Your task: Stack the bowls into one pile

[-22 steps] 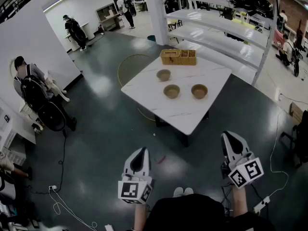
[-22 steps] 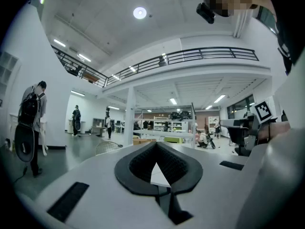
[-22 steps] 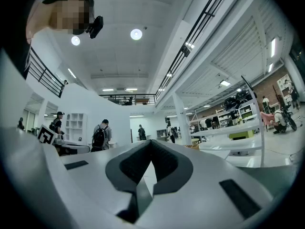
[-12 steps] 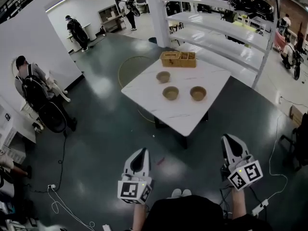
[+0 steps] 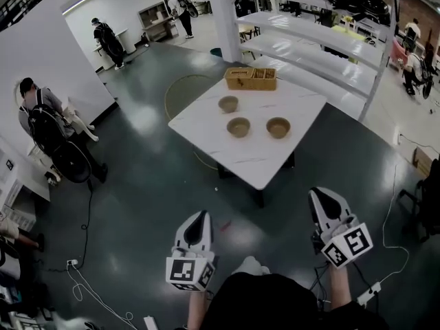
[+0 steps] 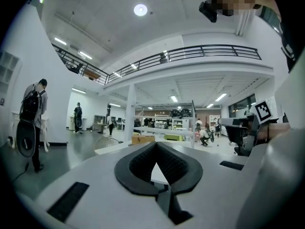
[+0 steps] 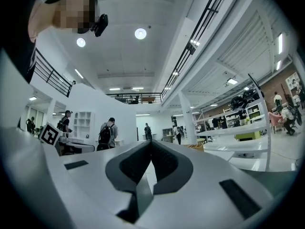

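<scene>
On white bench (image 5: 261,167), three separate tan bowls (image 5: 238,126), wicker basket (image 5: 251,78) behind, left gripper (image 5: 200,215) and right gripper (image 5: 318,192), jaws fully closed, empty

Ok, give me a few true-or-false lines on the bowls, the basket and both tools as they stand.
1. Three bowls lie apart on the table. True.
2. One bowl sits inside another. False: none is stacked.
3. The basket stands at the table's far side. True.
4. The right tool holds a bowl. False: it is shut and empty.
5. The left tool hangs over the table. False: it is short of it, above the floor.
</scene>
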Motion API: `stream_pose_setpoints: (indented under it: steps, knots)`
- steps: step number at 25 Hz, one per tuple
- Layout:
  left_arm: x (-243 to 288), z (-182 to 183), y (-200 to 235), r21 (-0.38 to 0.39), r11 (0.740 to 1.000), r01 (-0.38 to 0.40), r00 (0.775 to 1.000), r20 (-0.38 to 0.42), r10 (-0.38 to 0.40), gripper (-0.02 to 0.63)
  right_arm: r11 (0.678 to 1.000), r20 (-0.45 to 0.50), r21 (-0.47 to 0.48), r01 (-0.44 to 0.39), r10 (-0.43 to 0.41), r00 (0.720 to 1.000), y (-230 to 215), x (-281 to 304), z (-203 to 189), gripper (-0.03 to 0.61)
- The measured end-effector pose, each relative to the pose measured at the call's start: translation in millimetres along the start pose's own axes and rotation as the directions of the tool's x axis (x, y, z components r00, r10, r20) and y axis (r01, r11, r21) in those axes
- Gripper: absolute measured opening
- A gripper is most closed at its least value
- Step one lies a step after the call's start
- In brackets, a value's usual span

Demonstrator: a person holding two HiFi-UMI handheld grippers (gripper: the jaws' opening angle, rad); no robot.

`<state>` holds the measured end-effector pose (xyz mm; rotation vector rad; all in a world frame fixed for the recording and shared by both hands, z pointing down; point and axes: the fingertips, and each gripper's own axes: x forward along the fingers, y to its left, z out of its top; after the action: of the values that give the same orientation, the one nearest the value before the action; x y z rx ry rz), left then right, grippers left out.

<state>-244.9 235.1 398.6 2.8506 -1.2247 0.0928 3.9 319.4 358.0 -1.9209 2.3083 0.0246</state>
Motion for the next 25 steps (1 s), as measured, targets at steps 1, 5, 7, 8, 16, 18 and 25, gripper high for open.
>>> stream_pose_setpoints:
  steps: [1,5,7,8,16,18,25]
  knots:
    - [0.6,-0.4,-0.7,-0.001,1.000,0.000,1.000,-0.003,0.000,0.015,1.000,-0.006,-0.015,-0.005,0.005,1.000,1.1,1.1,-0.5,0.014]
    - [4.2,0.1,-2.1,-0.001,1.000,-0.004,1.000,-0.012,0.004,0.015,0.998,-0.030,-0.058,-0.017,0.015,0.999,2.2,8.9,-3.6,0.014]
    - [8.5,-1.9,1.1,-0.005,1.000,-0.011,1.000,-0.016,0.011,0.014,0.999,-0.033,-0.050,-0.021,0.019,0.999,-0.1,16.8,-7.0,0.014]
    - [11.4,-3.6,3.9,-0.006,1.000,-0.016,1.000,-0.018,0.016,0.014,0.999,-0.033,-0.046,-0.022,0.021,0.999,-1.9,21.3,-8.9,0.014]
    - [56.9,-13.7,38.5,-0.033,0.998,-0.059,0.998,-0.023,0.058,0.015,0.999,-0.037,-0.026,-0.021,0.021,0.999,-30.9,70.9,-22.4,0.014]
    - [74.8,-14.5,46.9,-0.042,0.997,-0.062,0.998,-0.023,0.061,0.015,1.000,-0.034,-0.025,-0.020,0.019,0.999,-41.7,86.1,-25.8,0.014]
    - [138.1,-13.2,78.4,-0.051,0.997,-0.065,0.997,-0.037,0.063,0.015,0.995,-0.032,-0.085,-0.053,0.051,0.998,-70.5,151.5,-31.0,0.014]
